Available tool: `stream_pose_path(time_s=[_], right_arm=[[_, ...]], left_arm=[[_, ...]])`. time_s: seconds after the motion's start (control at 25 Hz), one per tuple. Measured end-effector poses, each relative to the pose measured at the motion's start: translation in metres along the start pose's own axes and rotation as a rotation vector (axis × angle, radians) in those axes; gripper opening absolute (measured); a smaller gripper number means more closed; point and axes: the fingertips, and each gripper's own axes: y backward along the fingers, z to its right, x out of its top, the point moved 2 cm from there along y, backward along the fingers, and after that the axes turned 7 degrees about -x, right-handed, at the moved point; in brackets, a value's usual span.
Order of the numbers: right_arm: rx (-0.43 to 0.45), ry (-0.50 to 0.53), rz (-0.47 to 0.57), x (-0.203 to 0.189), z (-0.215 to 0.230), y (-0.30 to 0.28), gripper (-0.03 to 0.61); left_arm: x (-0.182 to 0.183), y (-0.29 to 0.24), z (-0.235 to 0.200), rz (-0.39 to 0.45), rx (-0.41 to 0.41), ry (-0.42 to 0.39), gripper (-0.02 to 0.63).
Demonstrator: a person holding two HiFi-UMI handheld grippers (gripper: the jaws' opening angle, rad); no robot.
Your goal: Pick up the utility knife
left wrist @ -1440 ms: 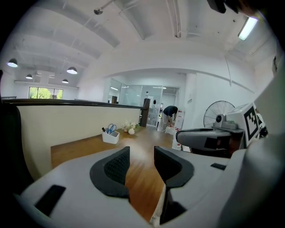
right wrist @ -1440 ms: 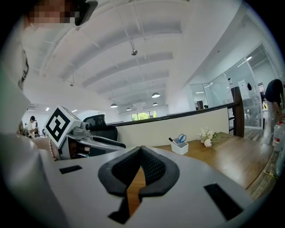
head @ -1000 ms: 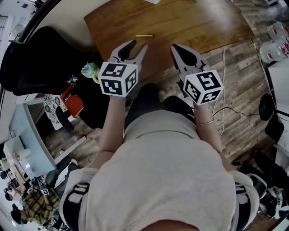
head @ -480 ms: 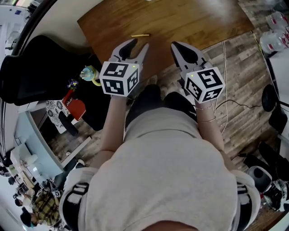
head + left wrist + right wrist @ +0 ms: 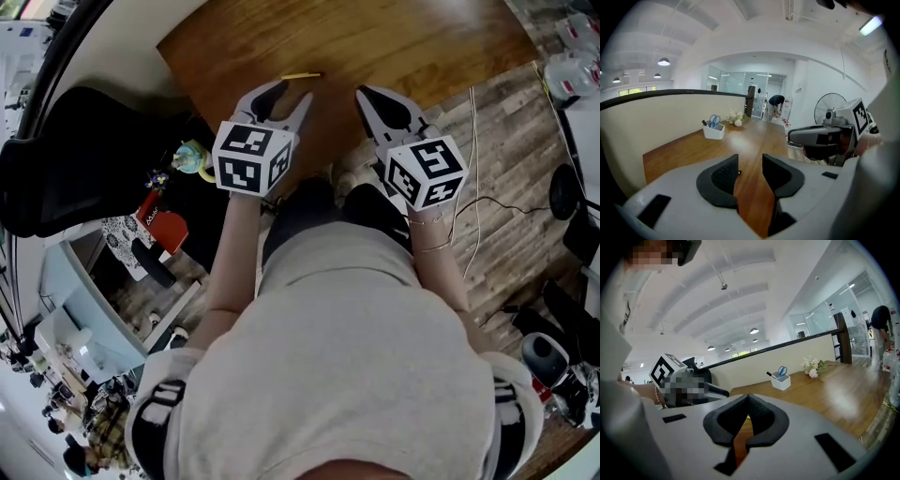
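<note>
The yellow utility knife lies on the brown wooden table, near its front edge. My left gripper hovers just short of the knife, pointing at it. Its jaws are open and have just been opening; only bare table shows between them in the left gripper view. My right gripper is to the right of the knife, over the table's front edge. Its pads meet at the tips with nothing between them.
A white holder with scissors and a small bunch of flowers stand far down the table. A black chair is at the left, a white cable runs over the floor at the right, and water bottles stand beyond it.
Both grippers have edged forward and down toward the table's front edge. The left gripper's tips now sit closer to the knife.
</note>
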Motion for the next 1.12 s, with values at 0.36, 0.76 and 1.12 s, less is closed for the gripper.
stream_pose_path(time_s=[0.36,0.76,1.12], right_arm=[[-0.039,-0.031,-0.051,-0.011,0.006,-0.036,0.009],[-0.072,-0.086,-0.114,-0.035,0.015,-0.061,0.009],[-0.087,-0.123,-0.175,-0.054,0.032,-0.088,0.009]], left_arm=[[-0.008,-0.026,-0.027,-0.112,-0.11,-0.158,0.19],[-0.026,-0.052,-0.054,-0.221,-0.166,-0.291,0.173],[-0.049,-0.096,-0.071,-0.332,-0.218,-0.35,0.137]])
